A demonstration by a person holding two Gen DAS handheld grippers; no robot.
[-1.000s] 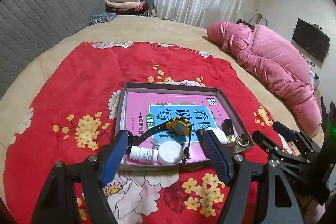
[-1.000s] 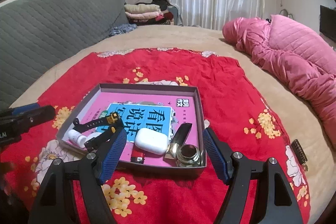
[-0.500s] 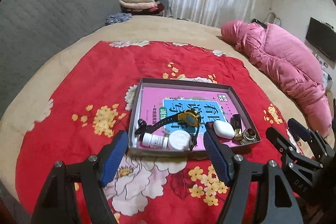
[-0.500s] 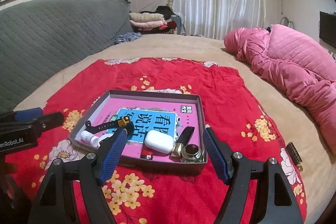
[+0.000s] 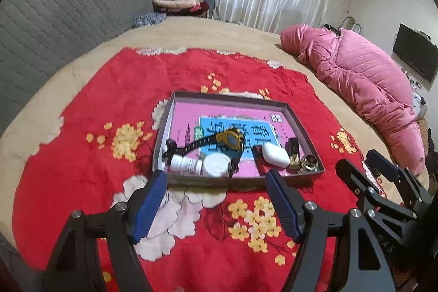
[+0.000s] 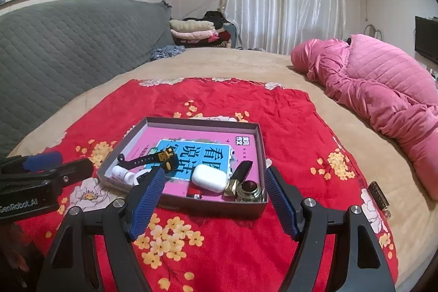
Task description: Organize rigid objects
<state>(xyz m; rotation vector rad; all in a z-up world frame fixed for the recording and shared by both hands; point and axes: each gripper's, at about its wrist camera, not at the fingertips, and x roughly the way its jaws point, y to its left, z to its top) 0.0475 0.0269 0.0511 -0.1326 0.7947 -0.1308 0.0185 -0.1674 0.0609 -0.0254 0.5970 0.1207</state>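
A grey shallow box sits on a red flowered blanket. In it lie a pink book, a yellow-black watch, a white pill bottle, a white earbud case, a dark lighter and a brass round piece. My left gripper is open and empty, just in front of the box. My right gripper is open and empty at the box's near edge.
A pink quilted coat lies on the right of the beige bed. A small dark object lies on the blanket's right edge. A grey padded headboard stands on the left, with folded clothes at the back.
Both grippers have pulled back and up from the box, so the box now looks smaller and farther. Both stay open and empty. The objects in the box have not moved.
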